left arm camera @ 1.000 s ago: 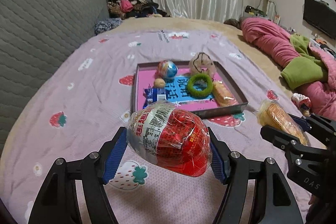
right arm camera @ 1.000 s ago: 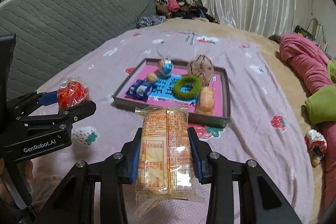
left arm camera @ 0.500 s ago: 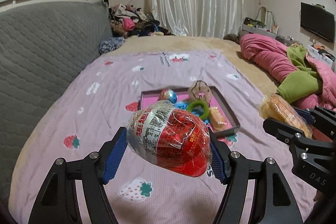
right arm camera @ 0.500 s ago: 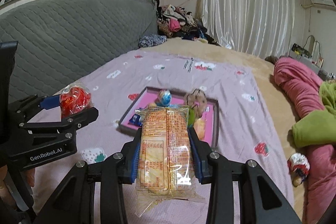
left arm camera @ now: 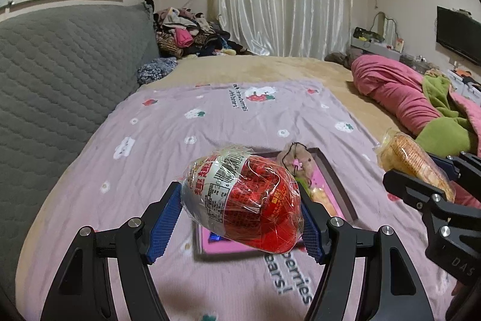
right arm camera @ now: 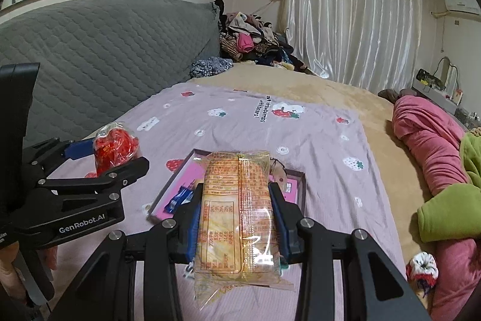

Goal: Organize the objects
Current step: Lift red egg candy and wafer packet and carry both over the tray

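"GenRobot.AI" on the left gripper; "with bears!" on the lilac blanket

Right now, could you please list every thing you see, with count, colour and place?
Red egg-shaped snack in clear wrap: one, red and white, held in left gripper.
Yellow flat cracker packet: one, yellow, held in right gripper.
Shallow tray: one, dark rim, pink inside, on the bed.
Blue wrapper: one, inside tray.
Lilac strawberry-print blanket: one, over the bed.
Grey quilted headboard: one, left.
Pink quilt: one, right.
Left gripper: black, blue pads.
Right gripper: black, blue pads.
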`<state>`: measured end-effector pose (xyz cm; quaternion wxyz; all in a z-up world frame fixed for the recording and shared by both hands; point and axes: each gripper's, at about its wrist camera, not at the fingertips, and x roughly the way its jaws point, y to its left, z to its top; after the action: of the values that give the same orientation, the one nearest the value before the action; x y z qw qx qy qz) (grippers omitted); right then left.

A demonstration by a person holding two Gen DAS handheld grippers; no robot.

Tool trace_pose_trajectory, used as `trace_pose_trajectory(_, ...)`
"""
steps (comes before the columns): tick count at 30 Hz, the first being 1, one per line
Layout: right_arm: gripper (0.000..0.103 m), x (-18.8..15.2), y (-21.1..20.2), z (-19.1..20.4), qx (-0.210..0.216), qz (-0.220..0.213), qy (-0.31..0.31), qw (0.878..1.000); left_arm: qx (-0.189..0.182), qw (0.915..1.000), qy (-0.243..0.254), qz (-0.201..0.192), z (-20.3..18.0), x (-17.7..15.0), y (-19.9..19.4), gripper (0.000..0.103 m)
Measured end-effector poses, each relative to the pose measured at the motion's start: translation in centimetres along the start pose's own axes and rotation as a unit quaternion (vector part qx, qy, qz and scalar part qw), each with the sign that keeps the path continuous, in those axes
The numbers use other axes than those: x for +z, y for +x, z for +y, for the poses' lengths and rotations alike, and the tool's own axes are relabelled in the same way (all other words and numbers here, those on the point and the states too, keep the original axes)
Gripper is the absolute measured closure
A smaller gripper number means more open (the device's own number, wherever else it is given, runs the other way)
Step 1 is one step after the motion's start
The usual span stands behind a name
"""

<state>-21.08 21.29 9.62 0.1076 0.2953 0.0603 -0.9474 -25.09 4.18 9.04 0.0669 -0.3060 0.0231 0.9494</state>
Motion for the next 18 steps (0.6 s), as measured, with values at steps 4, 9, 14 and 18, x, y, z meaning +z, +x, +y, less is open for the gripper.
trace_pose_trajectory(4, 0.063, 0.3, 3.0, -0.8, 0.002, 0.006, 0.004, 1.000, 0.002, 1.0000, 0.005, 0.003, -0.4, 1.2, 3.4, 0.030)
trace_pose_trajectory(9, 0.063, 0.1, 7.5, -1.7, 0.007, 0.017, 0.018, 1.000, 0.013, 0.9998, 0.003, 0.014, -0.4, 1.1, 7.8, 0.030)
trace_pose_trajectory(14, 0.063, -1.6, 11.9, -1.9, 0.014, 0.034, 0.028, 0.999, 0.031, 0.9989, 0.006, 0.035, 0.4, -0.7, 12.5, 0.030)
trace_pose_trajectory(18, 0.063, -3.4, 14.8, -1.7, 0.016, 0.055, 0.030, 0.998, 0.030, 0.9982, 0.010, 0.050, 0.4, -2.5, 15.6, 0.030)
